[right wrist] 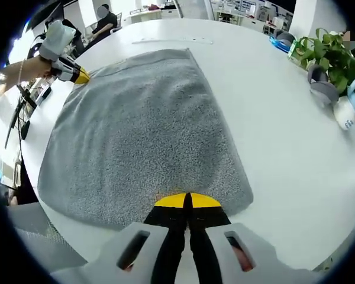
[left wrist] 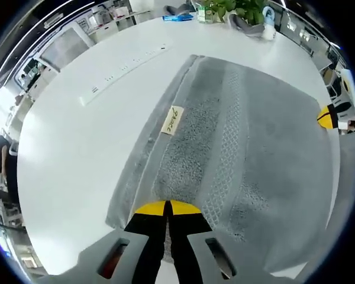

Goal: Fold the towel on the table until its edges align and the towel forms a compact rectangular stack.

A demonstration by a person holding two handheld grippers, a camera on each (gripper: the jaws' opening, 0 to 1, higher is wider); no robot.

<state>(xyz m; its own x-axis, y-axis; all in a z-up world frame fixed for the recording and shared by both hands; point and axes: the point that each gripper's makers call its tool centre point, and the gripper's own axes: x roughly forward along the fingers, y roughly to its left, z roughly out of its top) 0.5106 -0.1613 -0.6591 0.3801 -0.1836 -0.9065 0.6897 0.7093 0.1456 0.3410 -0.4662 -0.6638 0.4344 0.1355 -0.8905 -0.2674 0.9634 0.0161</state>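
A grey towel (left wrist: 248,148) lies spread flat on the white table (left wrist: 77,154), with a small cream label (left wrist: 173,120) near one long edge. My left gripper (left wrist: 167,207) is shut, its yellow tips pinched together on the towel's near edge. In the right gripper view the same towel (right wrist: 142,124) stretches away from me, and my right gripper (right wrist: 187,201) is shut on its near edge. The left gripper (right wrist: 77,74) appears at the towel's far left corner, held by a hand. The right gripper (left wrist: 328,116) shows at the towel's right edge in the left gripper view.
A white power strip (left wrist: 127,68) lies on the table beyond the towel's label side. A potted plant (right wrist: 331,53), a grey cup (right wrist: 322,80) and a white-and-blue item (right wrist: 349,103) stand near the table's edge. Desks and a seated person fill the background.
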